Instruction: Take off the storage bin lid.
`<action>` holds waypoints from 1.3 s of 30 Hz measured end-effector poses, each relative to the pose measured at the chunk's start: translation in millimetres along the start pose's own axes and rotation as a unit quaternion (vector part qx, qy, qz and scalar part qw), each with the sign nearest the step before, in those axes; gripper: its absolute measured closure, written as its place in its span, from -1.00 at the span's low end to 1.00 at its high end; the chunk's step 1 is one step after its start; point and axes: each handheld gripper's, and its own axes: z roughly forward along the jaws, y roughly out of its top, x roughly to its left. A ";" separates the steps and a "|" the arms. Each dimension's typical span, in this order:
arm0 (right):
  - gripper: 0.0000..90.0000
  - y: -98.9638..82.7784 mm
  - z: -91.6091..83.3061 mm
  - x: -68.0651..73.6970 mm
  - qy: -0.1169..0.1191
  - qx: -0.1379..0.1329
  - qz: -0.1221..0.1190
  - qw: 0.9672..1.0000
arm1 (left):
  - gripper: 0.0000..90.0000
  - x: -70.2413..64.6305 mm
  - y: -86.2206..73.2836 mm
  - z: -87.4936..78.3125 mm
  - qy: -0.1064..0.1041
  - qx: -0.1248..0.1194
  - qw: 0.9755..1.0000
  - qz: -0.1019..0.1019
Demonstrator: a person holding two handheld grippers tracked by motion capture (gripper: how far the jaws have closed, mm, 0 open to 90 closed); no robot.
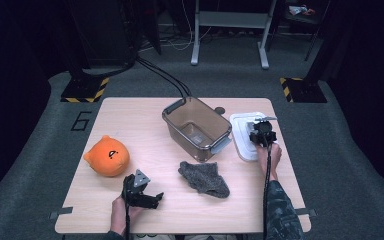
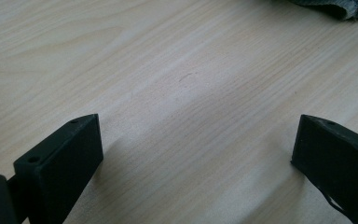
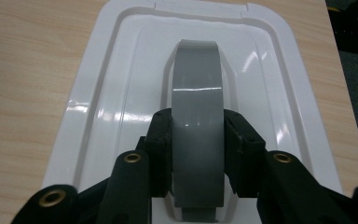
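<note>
The right gripper (image 3: 197,154) pinches the white lid's (image 3: 98,93) grey handle (image 3: 197,102); next, lifting it toward the bin (image 1: 196,127). The left gripper (image 2: 196,149) rests spread.

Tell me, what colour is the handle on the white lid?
Grey. The handle arches over the white lid, with the right gripper closed on it; the right gripper view shows it best.

Table (image 1: 130,115) brightly lit, surroundings dark; glare on white lid (image 3: 98,107); near jaws blurred.
</note>
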 end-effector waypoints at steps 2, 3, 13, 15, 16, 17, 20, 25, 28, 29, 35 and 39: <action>0.39 -1.1 -0.9 -1.0 0.004 -0.001 0.002 1.000 | -0.97 0.0 0.0 0.0 0.000 0.000 1.000 0.000; 0.34 -1.3 -1.8 -1.3 0.004 -0.001 0.003 1.000 | -0.97 0.1 0.0 0.0 0.000 0.000 1.000 0.000; -0.24 -3.8 -25.8 -8.3 0.030 -0.002 0.012 0.999 | -0.97 0.0 0.0 0.0 0.000 0.000 1.000 0.000; -0.34 -6.2 -33.6 -8.9 0.032 -0.016 0.002 0.999 | -0.97 -0.1 0.0 0.0 0.000 0.000 1.000 0.000; -0.38 -7.6 -37.0 -8.7 0.028 -0.017 -0.004 0.999 | -0.97 -0.3 -0.1 0.2 0.002 -0.002 1.000 0.000; -0.42 -9.6 -39.9 -8.7 0.035 -0.019 -0.004 0.999 | -0.97 -0.3 -0.1 0.2 0.002 -0.002 1.000 0.000; -0.53 -15.9 -47.3 -10.3 0.049 -0.017 -0.003 0.999 | -0.97 0.0 0.0 0.0 0.000 0.000 1.000 0.000; -0.66 -30.4 -58.8 -9.3 0.051 -0.029 -0.024 0.998 | -0.97 0.0 0.0 0.0 0.000 0.000 1.000 0.000; -0.69 -39.2 -65.8 -8.3 0.054 -0.033 -0.033 0.997 | -0.97 0.1 0.1 0.0 0.000 0.000 1.000 0.000; -0.69 -42.1 -68.4 -7.8 0.056 -0.034 -0.035 0.997 | -0.97 0.1 0.1 0.0 0.000 0.000 1.000 0.000; -0.79 -59.7 -79.4 -3.1 0.062 -0.032 -0.050 0.996 | -0.97 0.1 0.1 0.0 0.000 0.000 1.000 0.000; -0.84 -71.5 -85.6 0.8 0.069 -0.034 -0.063 0.995 | -0.97 -0.2 0.0 0.3 0.002 -0.002 1.000 -0.001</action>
